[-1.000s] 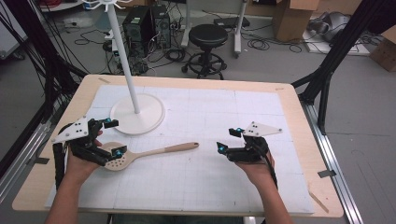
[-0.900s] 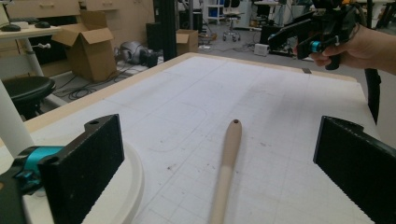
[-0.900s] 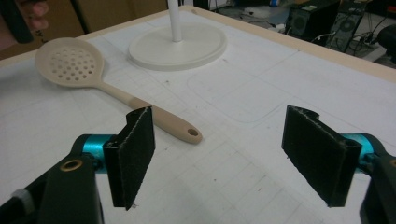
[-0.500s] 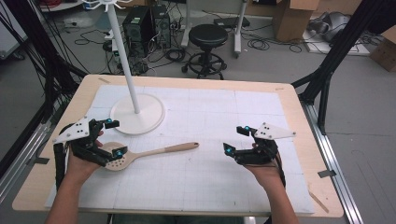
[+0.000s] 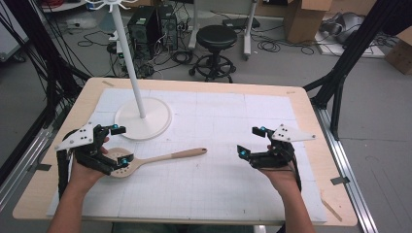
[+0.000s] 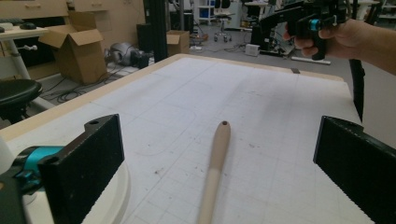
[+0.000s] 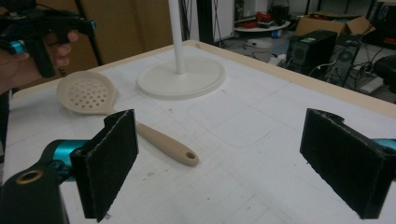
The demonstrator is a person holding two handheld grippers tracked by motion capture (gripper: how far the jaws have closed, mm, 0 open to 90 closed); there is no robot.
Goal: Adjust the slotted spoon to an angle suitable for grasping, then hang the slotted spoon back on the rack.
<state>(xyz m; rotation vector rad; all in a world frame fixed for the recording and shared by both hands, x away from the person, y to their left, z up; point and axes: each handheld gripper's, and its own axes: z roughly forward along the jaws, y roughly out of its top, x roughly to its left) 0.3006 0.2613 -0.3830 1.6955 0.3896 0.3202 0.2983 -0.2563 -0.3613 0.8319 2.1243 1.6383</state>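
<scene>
My left tool [image 5: 118, 145] sits at the near left of the tabletop [image 5: 301, 104], jaws spread wide, one on either side of the slotted spoon [image 5: 145, 159]'s perforated head in the high view; whether either jaw touches the head I cannot tell. In the left gripper view the spoon's handle runs away between my open jaws, flat on the white grid mat [image 5: 218, 126]. That tool has hardly moved over the last second.

My right tool [image 5: 251, 141] has shifted: a second ago it was closer to the middle of the mat, and since then I have drawn it rightward and a little nearer to me. Its jaws stay spread, holding nothing, and it is well apart from the spoon's handle end. In the right gripper view the spoon lies beyond my left jaw, head toward the other hand.

Farther back, the white stand [image 5: 142, 116] rests on its round base just behind the spoon's head, unmoved.
</scene>
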